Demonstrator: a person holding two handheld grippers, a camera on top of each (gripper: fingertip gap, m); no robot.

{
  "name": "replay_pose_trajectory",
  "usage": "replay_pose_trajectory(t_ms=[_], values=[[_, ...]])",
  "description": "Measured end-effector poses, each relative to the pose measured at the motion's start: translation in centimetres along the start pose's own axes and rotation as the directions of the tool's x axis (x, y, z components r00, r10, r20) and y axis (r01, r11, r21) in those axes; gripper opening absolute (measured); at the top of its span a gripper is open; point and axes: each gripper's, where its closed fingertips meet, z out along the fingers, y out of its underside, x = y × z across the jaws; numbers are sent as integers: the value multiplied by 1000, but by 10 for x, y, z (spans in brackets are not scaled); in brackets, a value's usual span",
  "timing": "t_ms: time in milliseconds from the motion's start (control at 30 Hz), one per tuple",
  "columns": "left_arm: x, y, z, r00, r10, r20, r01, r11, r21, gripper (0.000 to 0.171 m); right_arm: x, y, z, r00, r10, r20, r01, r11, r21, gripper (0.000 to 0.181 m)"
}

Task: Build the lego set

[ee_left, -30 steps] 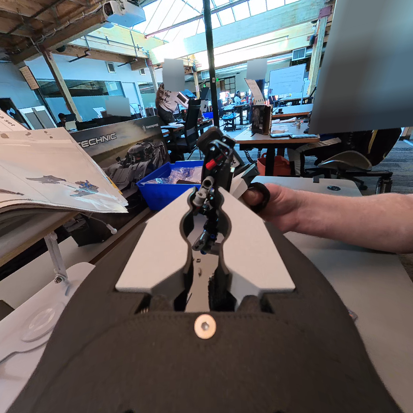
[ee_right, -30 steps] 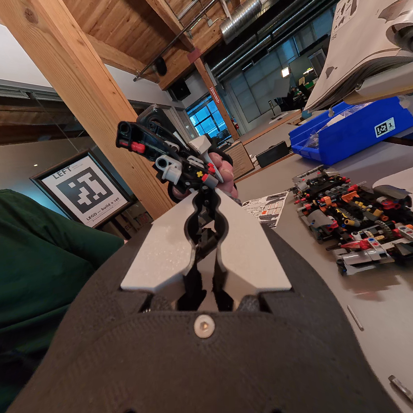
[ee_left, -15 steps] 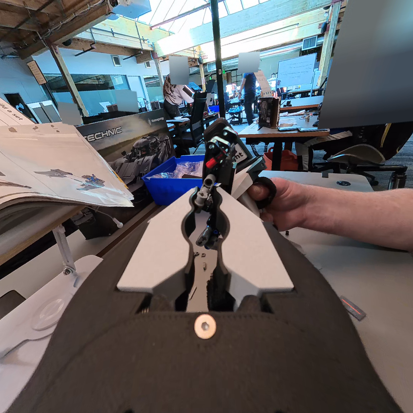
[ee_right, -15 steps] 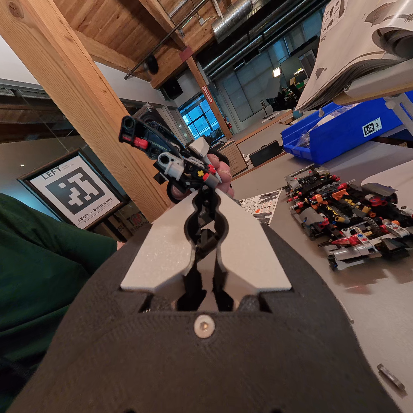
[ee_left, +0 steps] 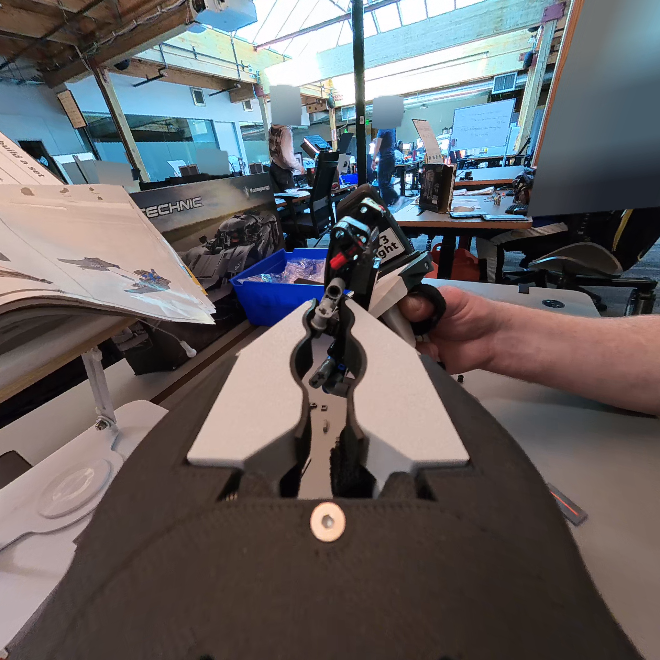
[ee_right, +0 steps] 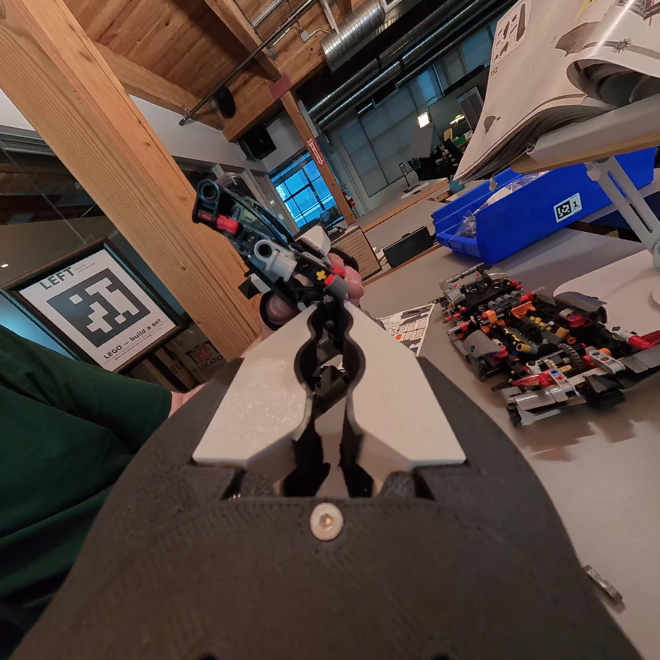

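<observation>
A black Lego sub-assembly point(ee_left: 348, 257) with red pins and a grey connector is held in the air between both grippers. My left gripper point(ee_left: 330, 314) is shut on its lower end. My right gripper point(ee_right: 328, 312) is shut on the same sub-assembly point(ee_right: 271, 257) from the opposite side; it also shows in the left wrist view point(ee_left: 393, 285), held by a hand point(ee_left: 464, 328). The partly built car chassis point(ee_right: 535, 343), black and grey with red, orange and yellow parts, lies on the grey table point(ee_right: 589, 464) to the right.
An open instruction book on a stand point(ee_left: 89, 257) overhangs the table's left side. A blue bin point(ee_left: 275, 289) with bags and the set's box point(ee_left: 214, 228) stand behind. A sticker sheet point(ee_right: 407, 328) lies by the chassis. Small loose parts point(ee_right: 603, 585) lie on the table. Less than 4 cm separates the two grippers' tips.
Both grippers stay shut on the sub-assembly. It has risen and tilted slightly in the right wrist view; the background has shifted only a little.
</observation>
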Motion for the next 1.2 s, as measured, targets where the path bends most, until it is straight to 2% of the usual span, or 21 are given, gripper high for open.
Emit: replay_pose_trajectory(t_ms=[967,1200], values=[[-9,3,-2,998,-25,51,25,1000,-5,18,7,-7,-7,999,-4,-54,6,1000,29,5],[-13,8,-1,996,-48,70,50,999,-21,19,5,-17,-13,999,51,-12,-50,994,97,4]])
